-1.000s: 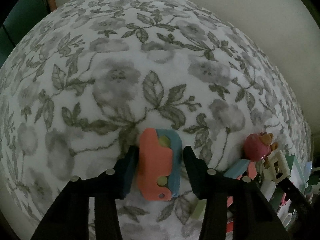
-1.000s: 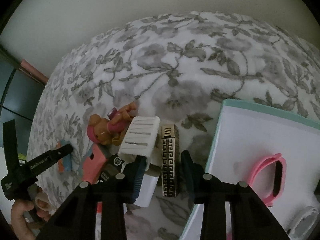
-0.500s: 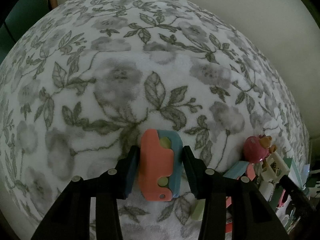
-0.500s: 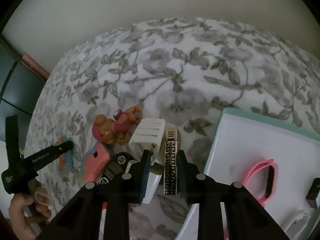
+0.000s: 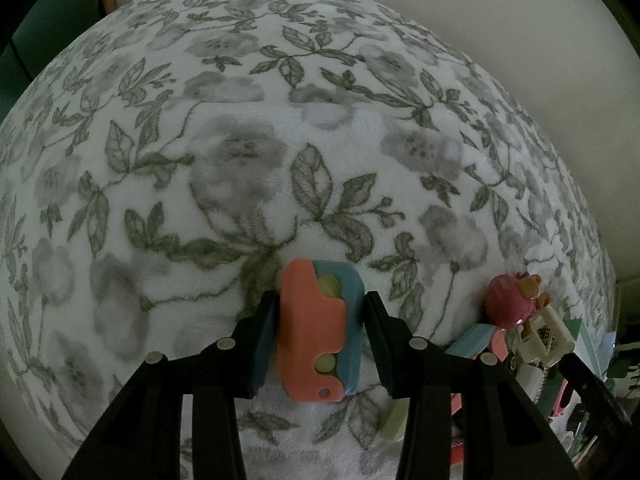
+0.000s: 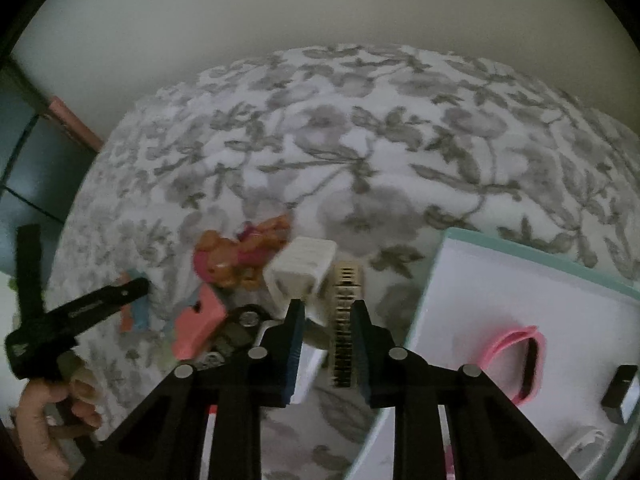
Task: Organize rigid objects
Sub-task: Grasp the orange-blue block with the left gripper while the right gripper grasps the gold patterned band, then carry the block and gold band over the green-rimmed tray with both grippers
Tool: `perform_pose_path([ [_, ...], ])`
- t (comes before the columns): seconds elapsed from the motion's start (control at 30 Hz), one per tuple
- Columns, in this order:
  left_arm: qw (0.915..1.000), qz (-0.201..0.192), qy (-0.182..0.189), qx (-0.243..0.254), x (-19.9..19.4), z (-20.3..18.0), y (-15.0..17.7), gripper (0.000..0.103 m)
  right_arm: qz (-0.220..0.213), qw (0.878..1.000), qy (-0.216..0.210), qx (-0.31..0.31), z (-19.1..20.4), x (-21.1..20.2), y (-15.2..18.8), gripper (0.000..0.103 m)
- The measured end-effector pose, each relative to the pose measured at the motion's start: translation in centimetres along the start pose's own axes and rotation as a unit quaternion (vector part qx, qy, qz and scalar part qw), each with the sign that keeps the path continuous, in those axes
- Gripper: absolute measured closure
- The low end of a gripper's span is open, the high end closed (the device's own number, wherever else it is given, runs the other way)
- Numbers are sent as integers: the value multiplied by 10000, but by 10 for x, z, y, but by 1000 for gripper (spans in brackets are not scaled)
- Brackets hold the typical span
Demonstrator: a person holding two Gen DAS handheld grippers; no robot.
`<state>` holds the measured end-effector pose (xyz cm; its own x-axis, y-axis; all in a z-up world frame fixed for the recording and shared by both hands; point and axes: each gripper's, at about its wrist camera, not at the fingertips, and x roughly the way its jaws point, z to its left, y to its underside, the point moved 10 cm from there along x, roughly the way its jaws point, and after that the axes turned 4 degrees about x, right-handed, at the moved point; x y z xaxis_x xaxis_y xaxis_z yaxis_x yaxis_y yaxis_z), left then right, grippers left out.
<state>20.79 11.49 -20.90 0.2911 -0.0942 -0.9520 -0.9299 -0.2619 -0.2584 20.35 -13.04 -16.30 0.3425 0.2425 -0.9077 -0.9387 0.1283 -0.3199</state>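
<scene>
My left gripper is open with its fingers on either side of a coral and blue toy block that lies on the floral bedspread; small gaps show on both sides. My right gripper has its jaws close around a gold and black patterned bar; contact is hard to judge. Beside the bar lie a white ribbed box, a pink bear figure and a coral piece. The left gripper also shows in the right wrist view.
A white tray with a teal rim sits to the right and holds a pink band and a dark small box. In the left wrist view the toy pile lies at the right edge. A wall stands behind the bed.
My right gripper's jaws have narrowed around the patterned bar and the view has pulled back and up. My left gripper has stayed around the coral and blue block.
</scene>
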Motion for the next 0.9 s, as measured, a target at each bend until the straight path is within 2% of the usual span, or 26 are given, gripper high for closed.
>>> perform_pose_path([
  [0.1,10000,-5,2,-15,0,0,0,58,-66,9999,85,-113,3,-5,-1,78],
  [0.23,10000,-4,6,-5,0,0,0,58,-136,9998,140,55,-6,-11,-5,78],
  [0.33,10000,-5,-1,-7,0,0,0,58,-144,9993,345,83,-14,-10,-5,78],
  [0.6,10000,-6,6,-3,0,0,0,58,63,9992,390,-80,-8,7,3,78],
  [0.9,10000,-10,12,79,2,-4,-1,59,247,9976,637,-129,-14,28,13,80],
])
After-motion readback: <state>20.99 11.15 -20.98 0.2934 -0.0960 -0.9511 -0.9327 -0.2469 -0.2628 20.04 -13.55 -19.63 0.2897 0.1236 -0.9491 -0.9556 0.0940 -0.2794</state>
